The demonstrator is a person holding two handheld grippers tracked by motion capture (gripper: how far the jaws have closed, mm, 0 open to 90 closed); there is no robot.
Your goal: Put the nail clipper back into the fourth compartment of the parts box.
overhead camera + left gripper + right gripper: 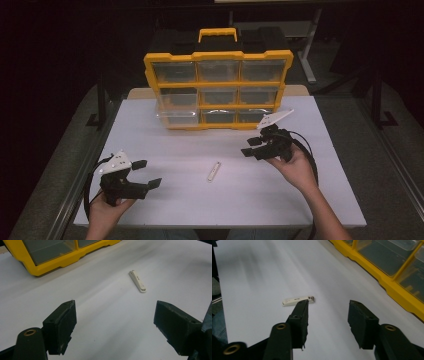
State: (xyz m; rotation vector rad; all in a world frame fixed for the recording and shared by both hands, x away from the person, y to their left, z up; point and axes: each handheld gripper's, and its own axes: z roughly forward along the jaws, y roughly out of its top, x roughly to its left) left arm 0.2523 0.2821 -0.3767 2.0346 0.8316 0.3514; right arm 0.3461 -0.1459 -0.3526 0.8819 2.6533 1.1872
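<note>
**White table, two things on it**

A flat white rectangular tabletop [165,200] carries the scene. At its far edge, near the middle, rests a yellow plastic organiser case with clear-fronted compartments and a yellow carry handle [218,90], tilted back with its front towards the near side. Near the centre, well apart from the case, a small cream-white nail clipper [213,171] lies flat on the bare surface.

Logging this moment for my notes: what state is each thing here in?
Nail clipper: folded shut, lying flat on the table, untouched.
Organizer case: standing on edge, slightly tilted, handle up, clear lid closed.
Left claw: open, empty.
Right claw: partly open, nothing between its jaws.
</note>
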